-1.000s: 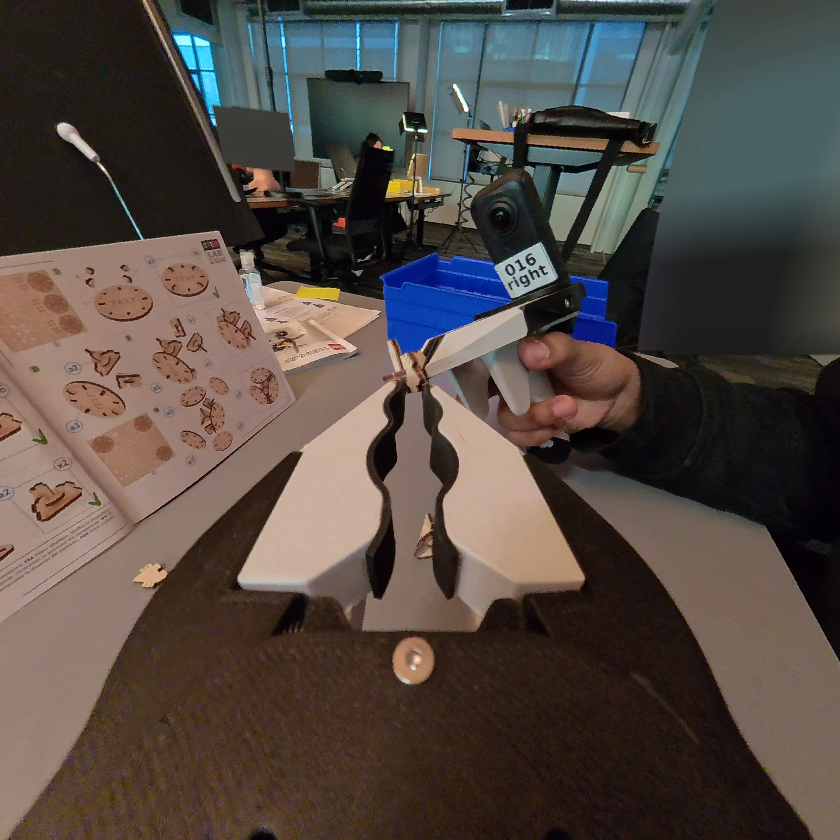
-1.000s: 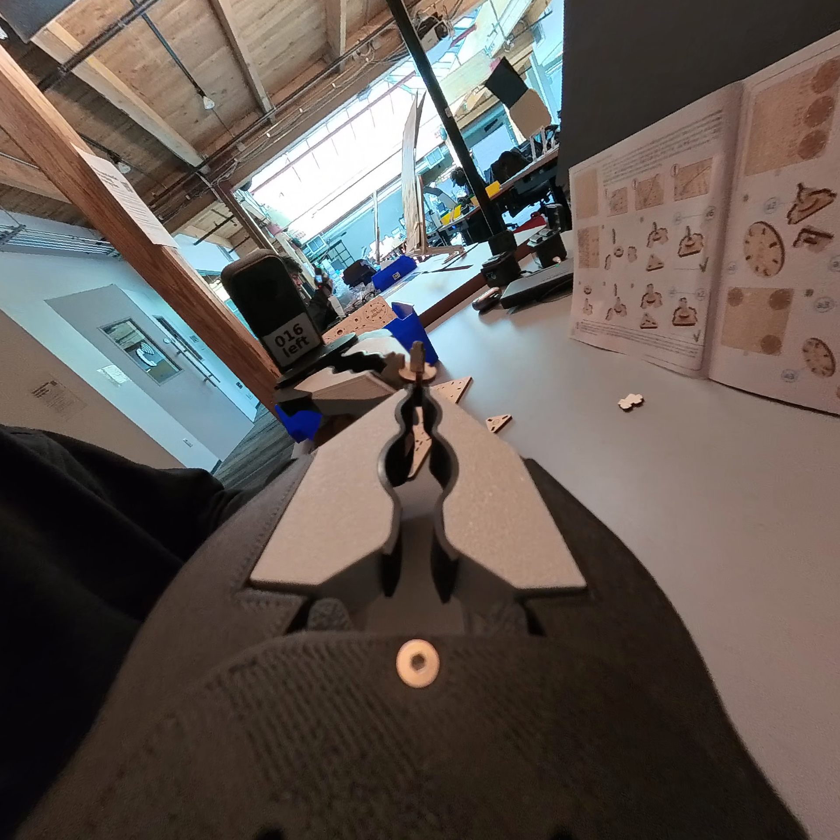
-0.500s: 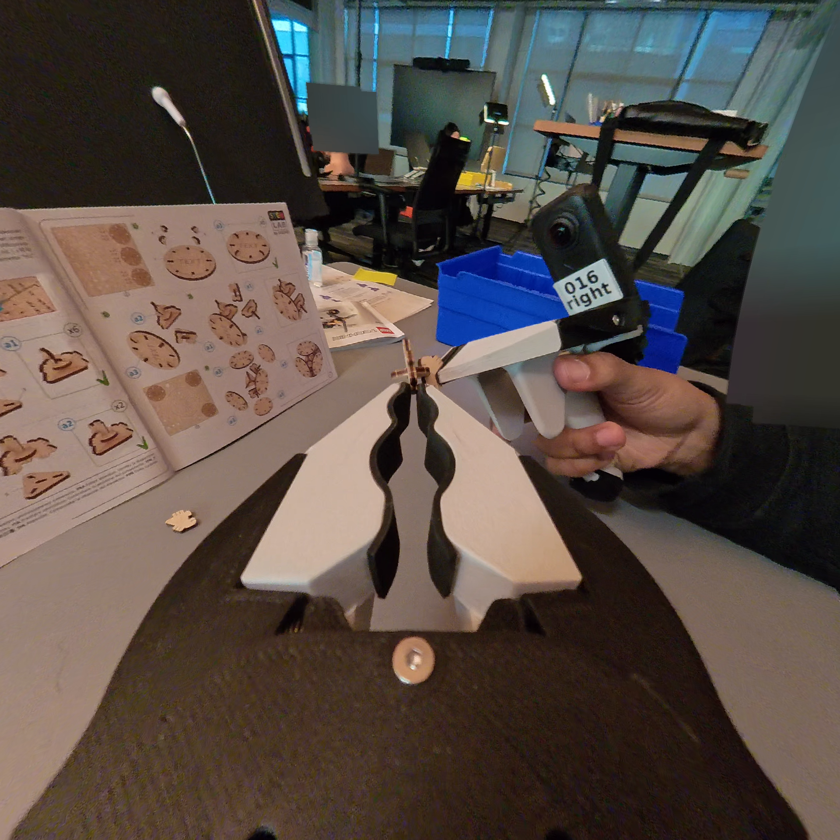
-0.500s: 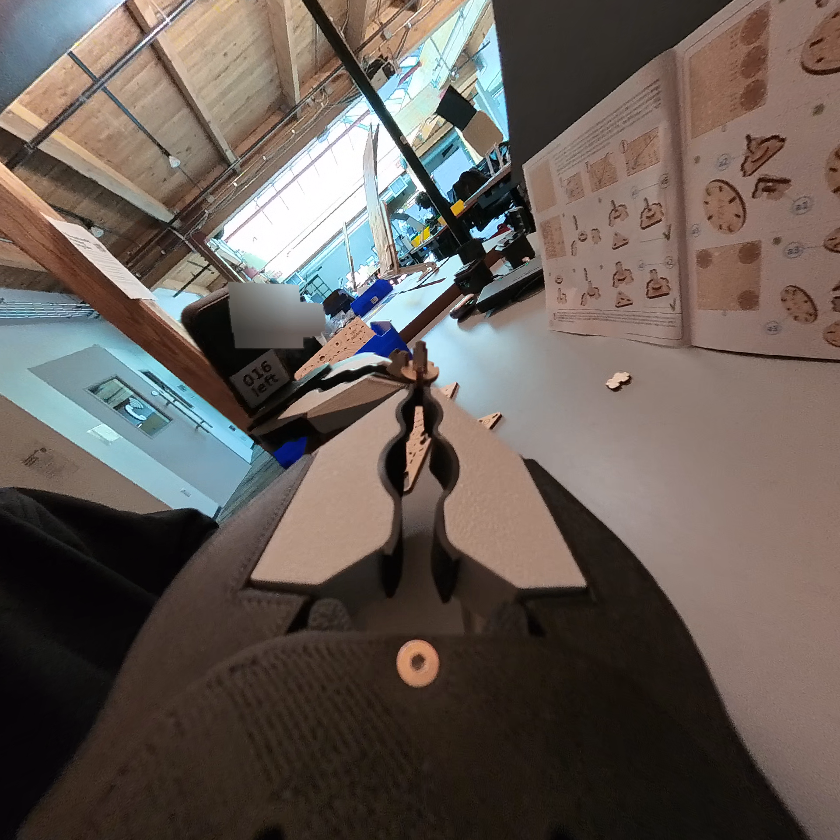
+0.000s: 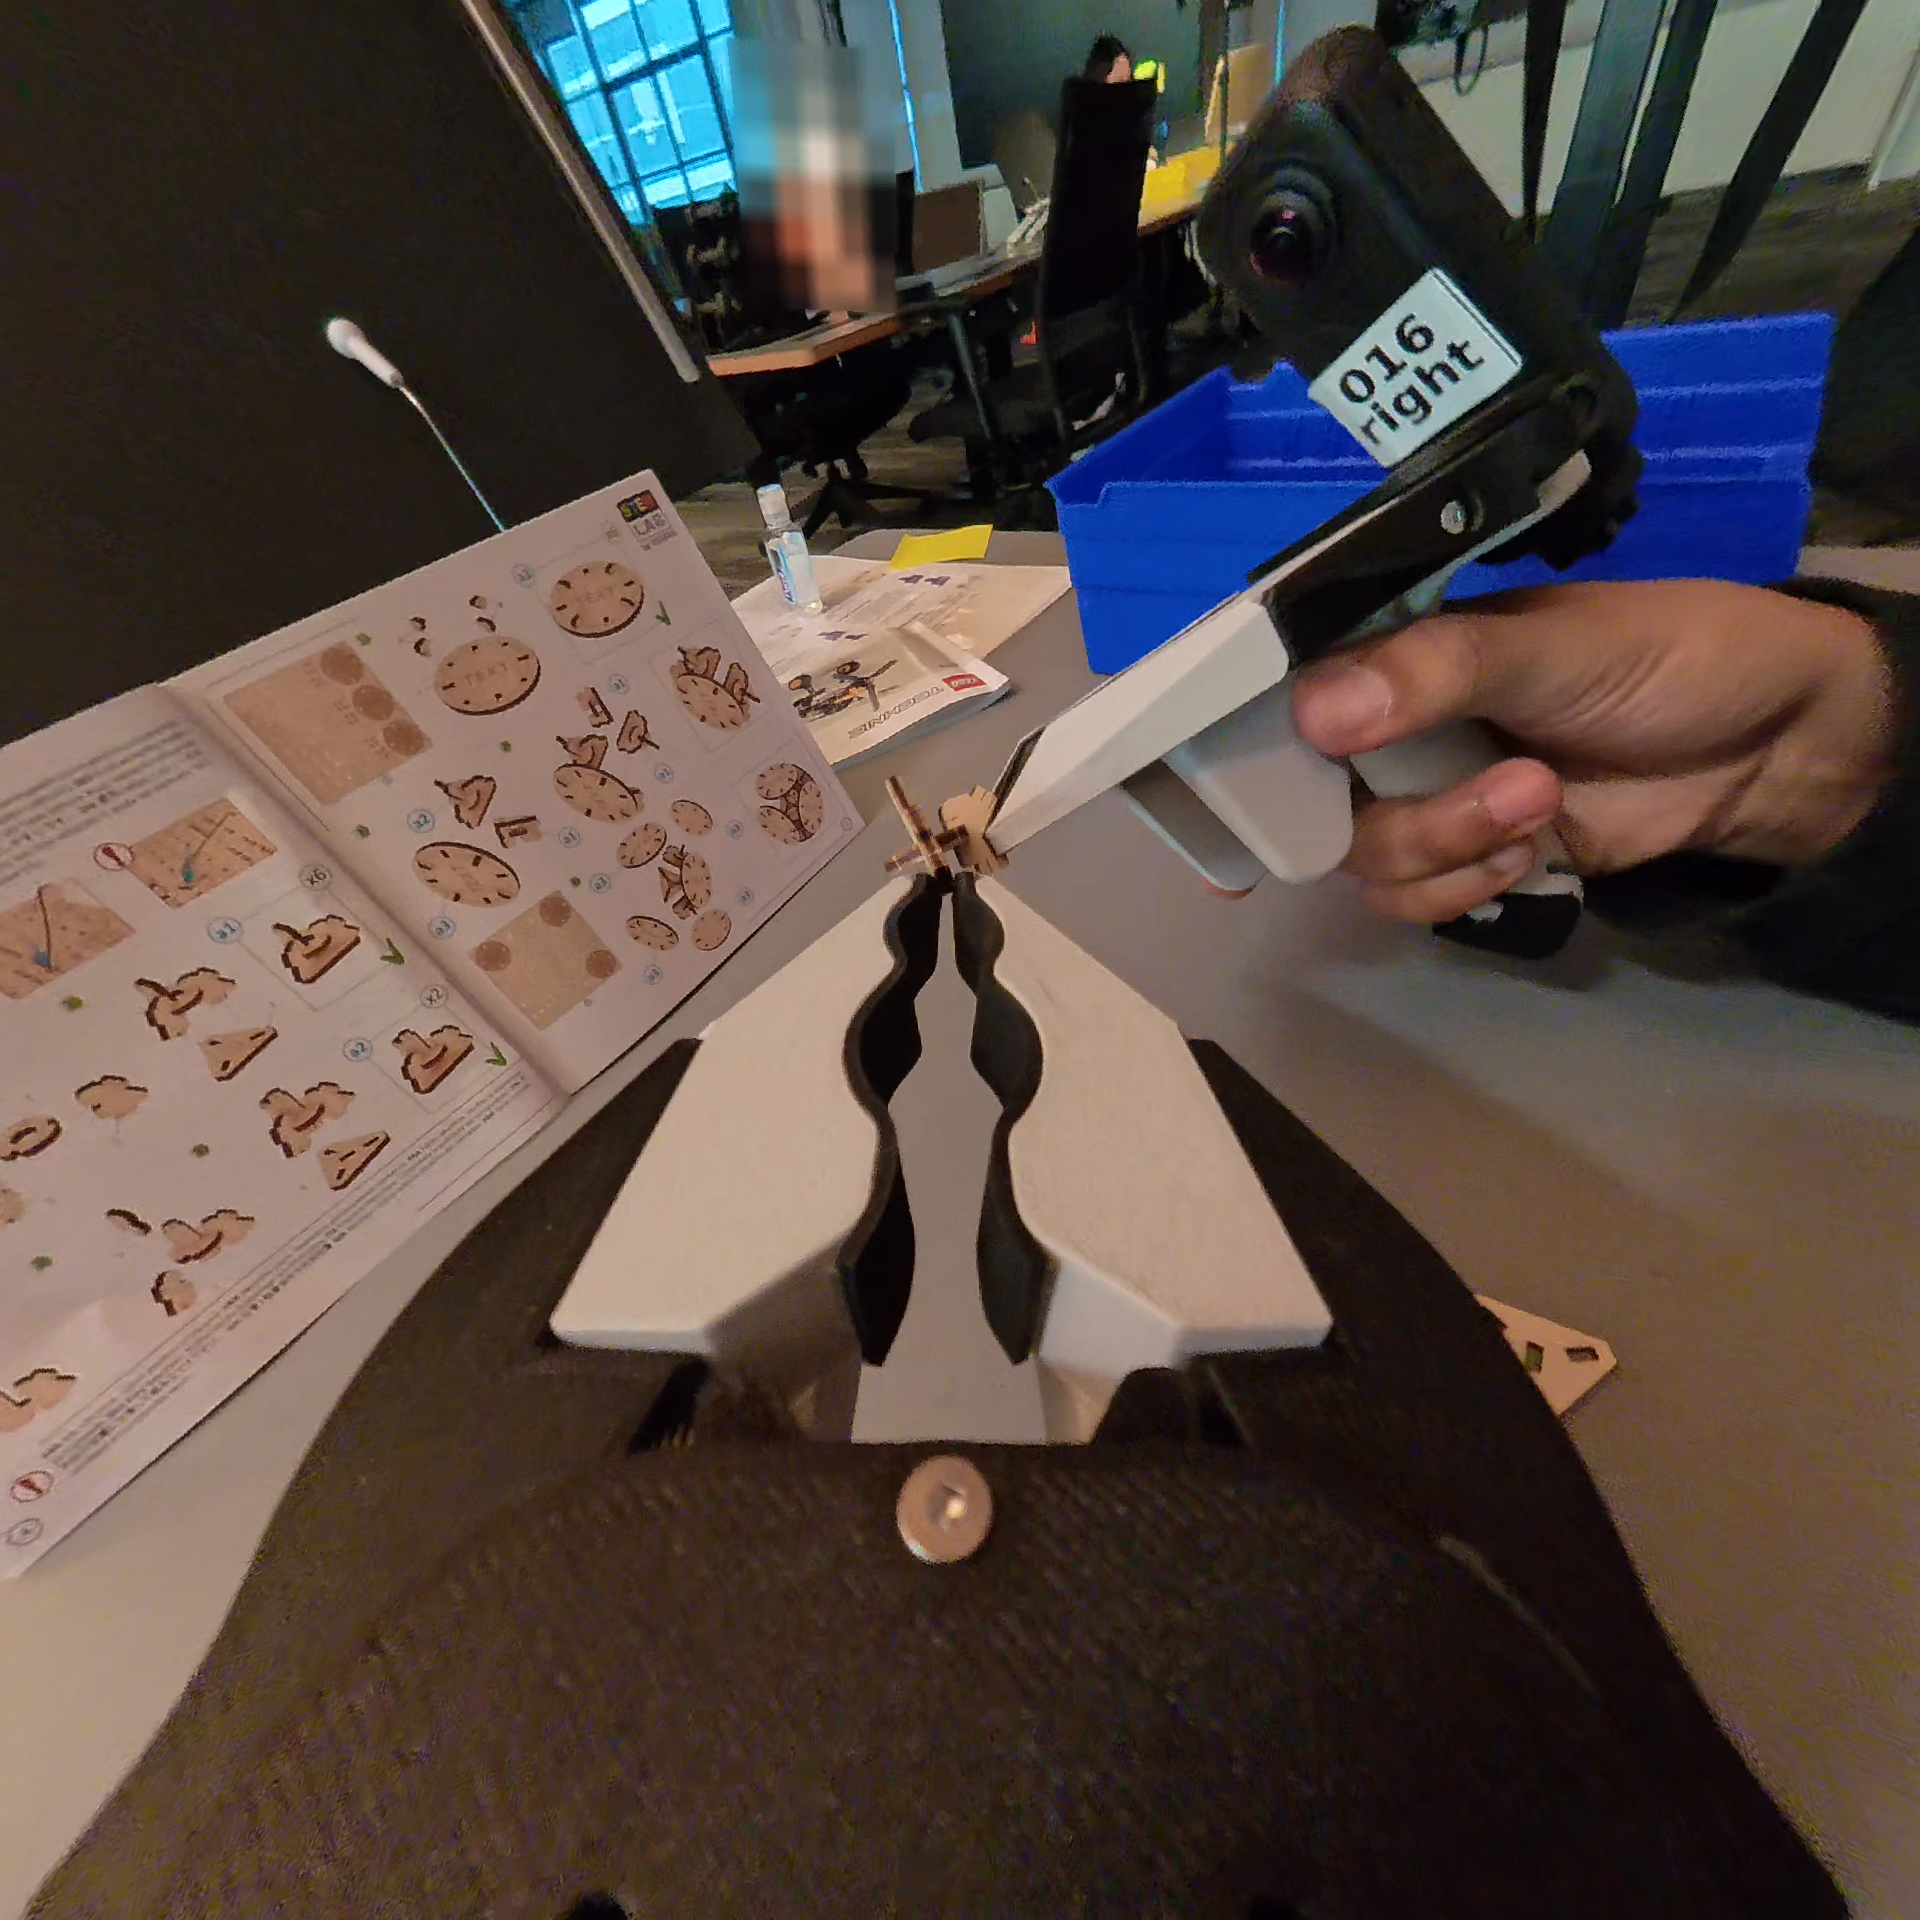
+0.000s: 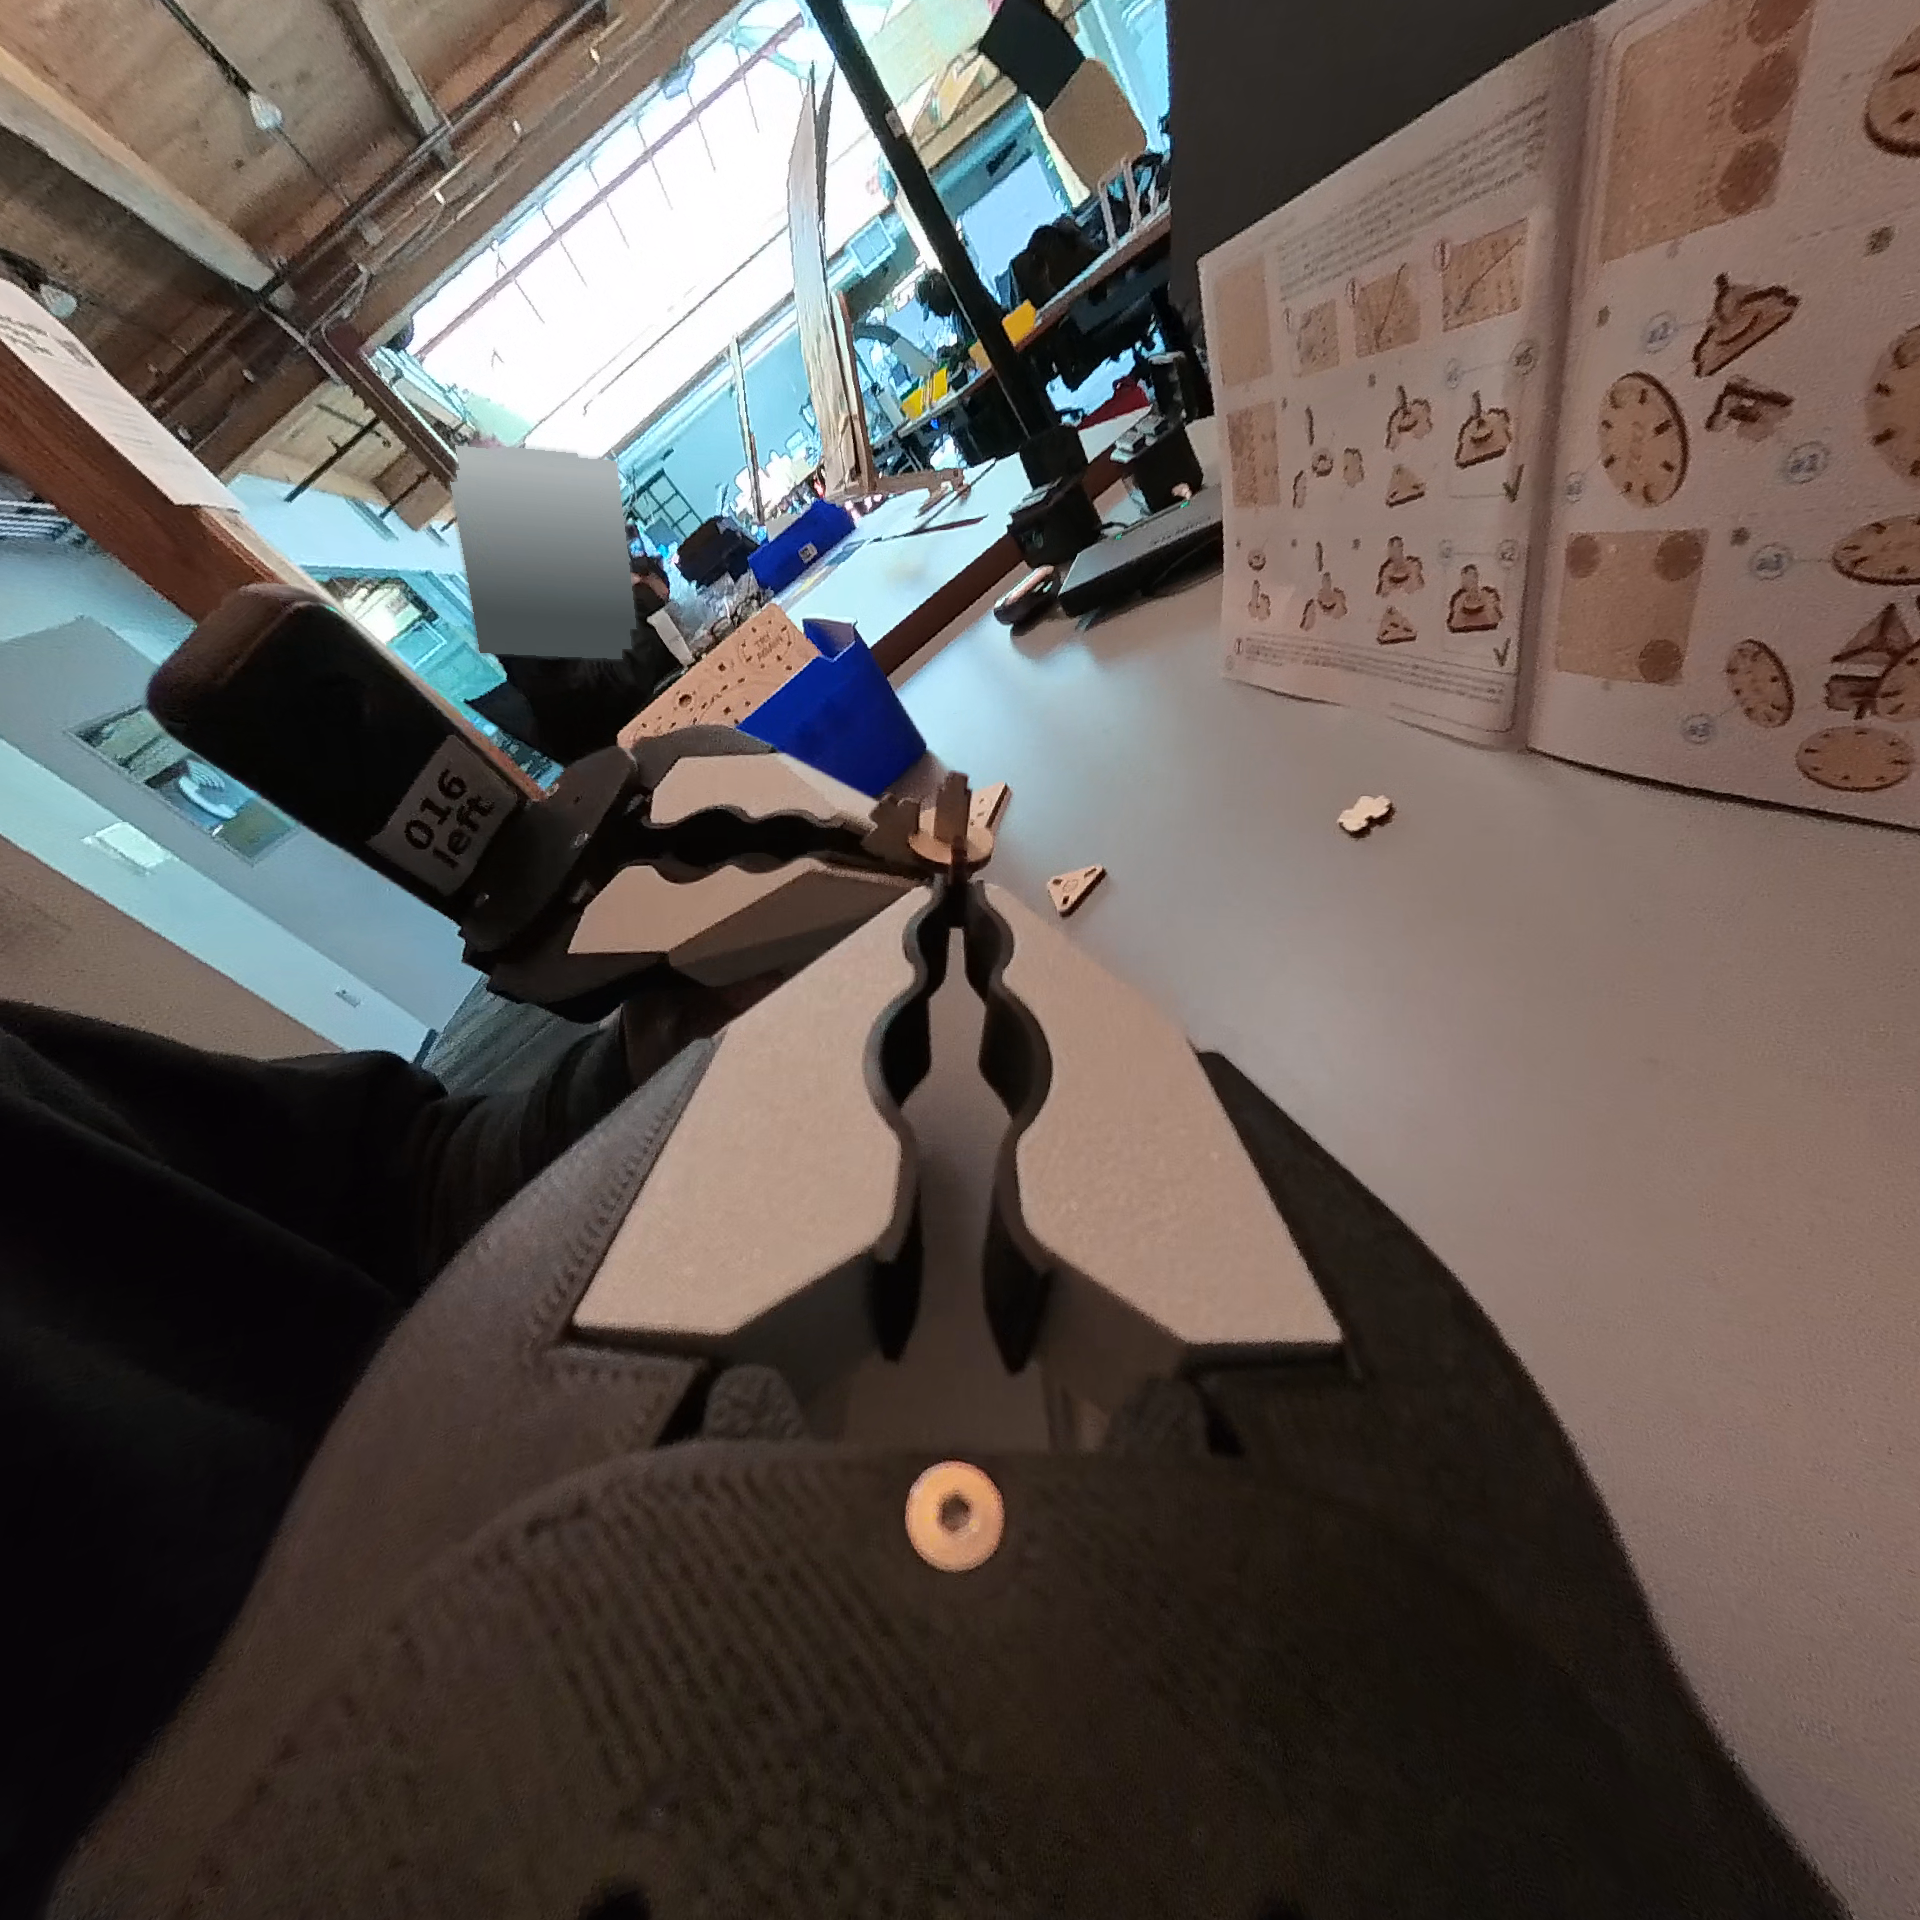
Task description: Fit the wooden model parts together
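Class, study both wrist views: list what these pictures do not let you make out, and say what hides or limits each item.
- Which of the joined small plywood pieces each gripper grips: too small, fingertips cover the contact.
- Blue plastic bin contents: left wrist view, its wall and the right gripper block them.
- Light plywood triangle: left wrist view, partly behind the black gripper body.
- Open instruction booklet: right wrist view, cut by the frame edge.

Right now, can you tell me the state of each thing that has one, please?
Left claw: shut on the small wooden assembly.
Right claw: shut on the same assembly, held above the table.
Instruction booklet: open.
Blue bin: upright, contents hidden.
Triangular wooden piece: lying flat, loose.
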Demonstrator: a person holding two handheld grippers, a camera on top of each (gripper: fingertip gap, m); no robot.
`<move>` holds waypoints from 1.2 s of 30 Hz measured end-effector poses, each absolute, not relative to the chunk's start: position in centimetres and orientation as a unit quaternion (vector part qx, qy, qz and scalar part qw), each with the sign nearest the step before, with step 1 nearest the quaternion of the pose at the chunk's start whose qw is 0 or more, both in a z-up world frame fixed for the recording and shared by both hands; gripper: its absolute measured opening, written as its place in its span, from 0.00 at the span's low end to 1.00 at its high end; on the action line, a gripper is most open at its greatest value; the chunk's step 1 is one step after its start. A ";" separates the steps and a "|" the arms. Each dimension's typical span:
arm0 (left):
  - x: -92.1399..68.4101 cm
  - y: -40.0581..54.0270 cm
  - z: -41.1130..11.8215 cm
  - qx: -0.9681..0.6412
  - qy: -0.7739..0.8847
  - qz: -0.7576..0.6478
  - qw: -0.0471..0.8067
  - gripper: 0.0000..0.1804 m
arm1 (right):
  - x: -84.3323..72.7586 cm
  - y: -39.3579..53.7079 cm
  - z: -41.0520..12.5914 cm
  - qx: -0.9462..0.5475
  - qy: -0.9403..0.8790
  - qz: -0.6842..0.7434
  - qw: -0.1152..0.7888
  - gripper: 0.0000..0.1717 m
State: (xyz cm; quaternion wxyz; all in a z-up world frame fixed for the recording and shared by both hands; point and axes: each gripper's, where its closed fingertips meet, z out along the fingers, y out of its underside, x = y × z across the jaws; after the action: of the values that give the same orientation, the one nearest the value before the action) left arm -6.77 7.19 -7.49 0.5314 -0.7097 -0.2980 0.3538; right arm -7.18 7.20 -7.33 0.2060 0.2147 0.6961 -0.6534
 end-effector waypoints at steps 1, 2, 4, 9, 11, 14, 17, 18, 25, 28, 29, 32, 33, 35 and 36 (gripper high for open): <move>-6.7 7.3 -7.6 -0.715 -0.294 0.354 0.526 0.00 | -7.1 7.3 -7.5 0.212 0.700 -0.650 0.209 0.01; -6.7 7.4 -7.8 -0.719 -0.289 0.354 0.524 0.00 | -7.1 7.4 -7.6 0.209 0.702 -0.647 0.212 0.01; -6.6 7.7 -8.1 -0.729 -0.278 0.355 0.515 0.00 | -7.0 7.6 -7.9 0.203 0.711 -0.639 0.214 0.01; -6.0 8.4 -8.9 -0.748 -0.250 0.350 0.505 0.00 | -6.5 8.3 -8.7 0.186 0.731 -0.615 0.232 0.01; -6.1 8.5 -9.0 -0.749 -0.250 0.344 0.508 0.00 | -6.6 8.4 -8.8 0.184 0.729 -0.615 0.235 0.01; -6.2 8.4 -8.6 -0.733 -0.260 0.325 0.538 0.01 | -6.8 8.3 -8.4 0.180 0.724 -0.630 0.218 0.01; -6.1 8.5 -8.6 -0.733 -0.260 0.307 0.548 0.03 | -6.8 8.4 -7.8 0.167 0.724 -0.642 0.190 0.01; -6.2 8.5 -8.7 -0.735 -0.261 0.303 0.548 0.06 | -6.7 8.4 -7.4 0.163 0.719 -0.649 0.187 0.01; -5.4 8.0 -7.6 -0.722 -0.262 0.289 0.572 0.08 | -6.7 9.2 -7.0 0.139 0.727 -0.662 0.116 0.01; -4.3 7.3 -8.3 -0.720 -0.278 0.279 0.571 0.08 | -5.5 10.0 -7.6 0.111 0.738 -0.661 0.081 0.01; -3.7 7.1 -8.6 -0.718 -0.286 0.274 0.572 0.08 | -4.9 10.3 -8.0 0.100 0.743 -0.658 0.071 0.01; -1.7 7.0 -9.6 -0.710 -0.312 0.254 0.578 0.08 | -3.0 11.4 -9.9 0.071 0.766 -0.638 0.040 0.01; -1.0 7.0 -10.0 -0.709 -0.321 0.250 0.576 0.07 | -2.6 11.7 -10.7 0.071 0.775 -0.628 0.029 0.01; 0.1 7.2 -11.2 -0.722 -0.327 0.255 0.554 0.03 | -1.9 12.3 -12.3 0.094 0.794 -0.600 0.017 0.01; 0.6 7.6 -11.8 -0.738 -0.317 0.258 0.537 0.03 | -1.7 12.6 -13.0 0.111 0.802 -0.586 0.013 0.01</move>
State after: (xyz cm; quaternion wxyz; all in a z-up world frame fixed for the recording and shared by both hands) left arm 0.61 7.57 -11.77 0.5369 -0.7382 -0.3168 0.2577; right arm -1.68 12.60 -12.95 0.0126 0.1108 0.8025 -0.5862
